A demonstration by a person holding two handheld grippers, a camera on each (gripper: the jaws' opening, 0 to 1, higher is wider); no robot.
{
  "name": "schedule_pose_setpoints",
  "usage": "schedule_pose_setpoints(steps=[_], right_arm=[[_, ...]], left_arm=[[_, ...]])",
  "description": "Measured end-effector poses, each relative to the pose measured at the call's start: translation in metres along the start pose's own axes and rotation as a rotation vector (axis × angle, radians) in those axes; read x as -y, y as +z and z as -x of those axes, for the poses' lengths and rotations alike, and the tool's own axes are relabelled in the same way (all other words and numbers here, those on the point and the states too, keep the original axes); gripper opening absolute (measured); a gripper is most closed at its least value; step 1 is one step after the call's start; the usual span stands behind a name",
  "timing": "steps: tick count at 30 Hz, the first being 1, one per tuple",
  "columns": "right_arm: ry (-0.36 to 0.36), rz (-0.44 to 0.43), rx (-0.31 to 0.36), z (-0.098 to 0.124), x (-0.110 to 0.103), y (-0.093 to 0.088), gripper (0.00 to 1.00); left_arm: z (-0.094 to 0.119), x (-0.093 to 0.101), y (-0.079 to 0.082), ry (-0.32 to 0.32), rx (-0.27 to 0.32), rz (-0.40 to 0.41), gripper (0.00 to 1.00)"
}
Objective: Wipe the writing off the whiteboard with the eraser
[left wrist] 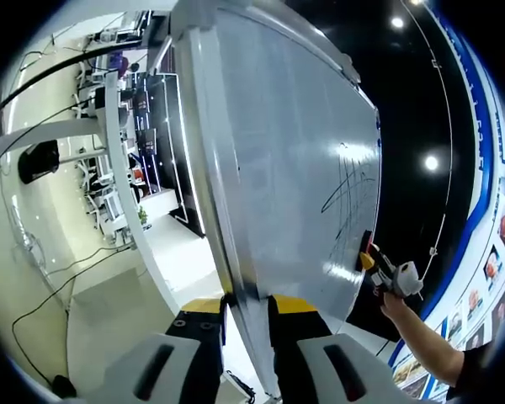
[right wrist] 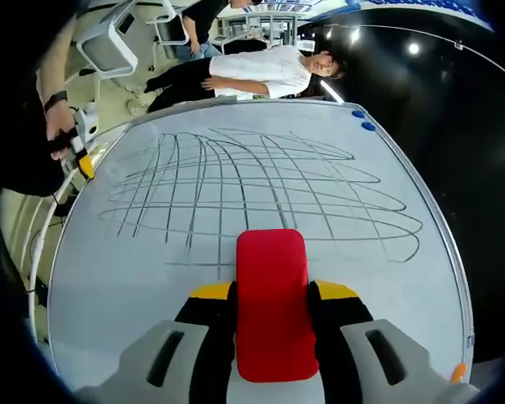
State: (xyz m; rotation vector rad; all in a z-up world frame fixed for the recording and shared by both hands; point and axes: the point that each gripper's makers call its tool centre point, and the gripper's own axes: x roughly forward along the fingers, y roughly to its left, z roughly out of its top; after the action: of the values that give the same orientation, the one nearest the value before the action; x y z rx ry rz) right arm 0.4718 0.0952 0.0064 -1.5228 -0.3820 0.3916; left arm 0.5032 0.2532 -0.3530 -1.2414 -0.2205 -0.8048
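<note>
Right hand-held gripper point(right wrist: 271, 324) pinches red eraser point(right wrist: 272, 303) against scribbled whiteboard point(right wrist: 236, 210); left point(left wrist: 247, 324) clamps its edge

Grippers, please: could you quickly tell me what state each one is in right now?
Left gripper: closed on the whiteboard's edge.
Right gripper: closed on the red eraser, against the board.

Beyond the right gripper, past the far edge of the board, a person in a white shirt point(right wrist: 265, 74) and an office chair point(right wrist: 109, 44); ahead and left of the left gripper, desks point(left wrist: 109, 181), floor cables point(left wrist: 59, 290); right, wall posters point(left wrist: 492, 269), ceiling lights point(left wrist: 431, 162).
</note>
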Motion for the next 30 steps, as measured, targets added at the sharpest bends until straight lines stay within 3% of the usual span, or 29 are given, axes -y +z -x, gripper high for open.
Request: schedule_pose_setpoints(steps=[30], right_arm=[[0.007, 0.010, 0.022, -0.002, -0.026, 0.003, 0.37]], left_arm=[[0.001, 0.001, 0.000, 0.003, -0.004, -0.002, 0.22]])
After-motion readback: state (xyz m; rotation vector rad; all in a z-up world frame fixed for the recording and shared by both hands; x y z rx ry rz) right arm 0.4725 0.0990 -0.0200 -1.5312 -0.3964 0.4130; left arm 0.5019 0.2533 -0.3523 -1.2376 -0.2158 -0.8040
